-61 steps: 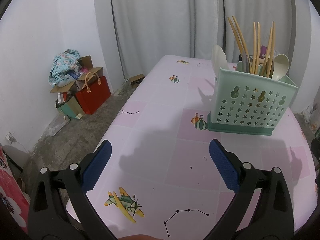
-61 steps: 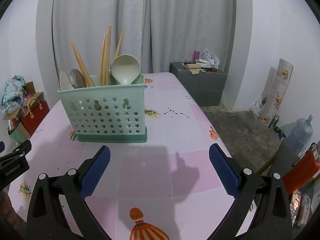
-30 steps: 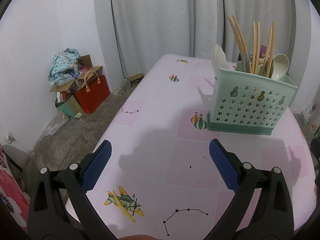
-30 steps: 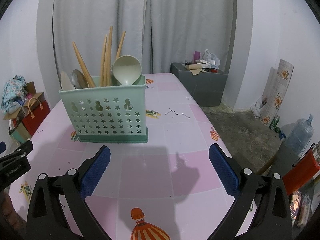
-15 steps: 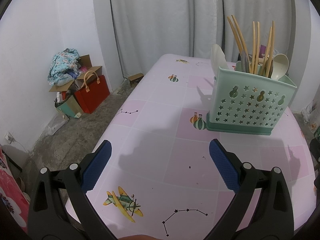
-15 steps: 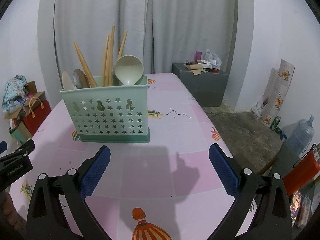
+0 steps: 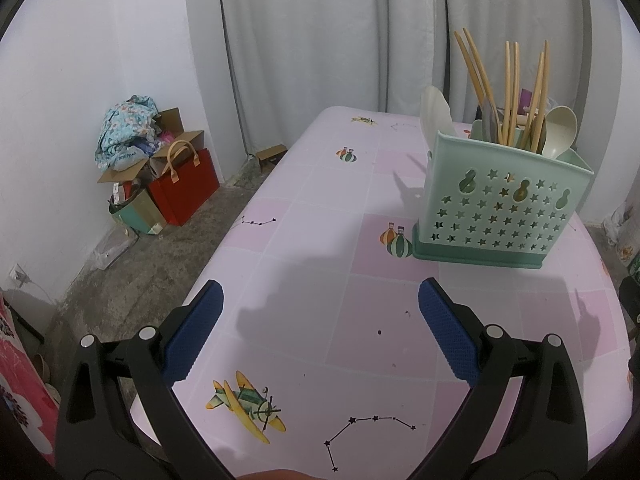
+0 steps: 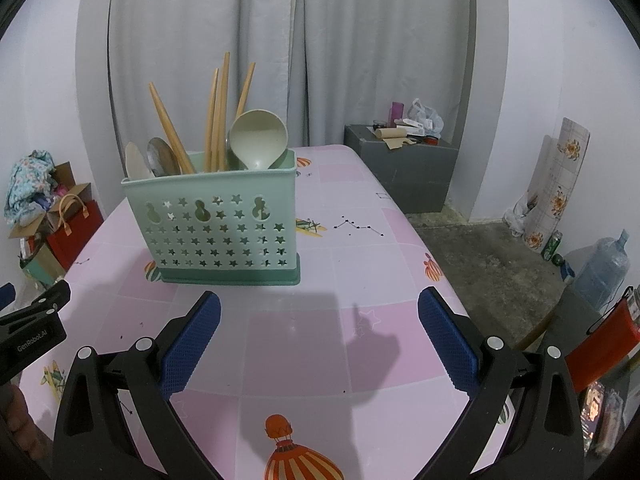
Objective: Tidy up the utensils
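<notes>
A mint green utensil caddy (image 7: 500, 212) with star cut-outs stands upright on the pink patterned table (image 7: 320, 240). It holds several wooden chopsticks (image 7: 510, 92), cream spoons (image 7: 562, 128) and a metal spoon. In the right wrist view the caddy (image 8: 216, 228) stands ahead and left, with a cream ladle (image 8: 258, 140) sticking up. My left gripper (image 7: 320, 332) is open and empty above the table, short of the caddy. My right gripper (image 8: 320, 336) is open and empty, just in front of the caddy. The left gripper's body (image 8: 28, 332) shows at the right wrist view's left edge.
The table's left edge (image 7: 224, 248) drops to a concrete floor with a red bag (image 7: 184, 188) and boxes by the wall. A grey cabinet (image 8: 404, 164) with clutter stands beyond the table's far right. A water jug (image 8: 604, 268) stands on the floor at right.
The right gripper view has shifted slightly, so the caddy sits a little further right and closer. The left gripper has barely moved. Both grippers stay open.
</notes>
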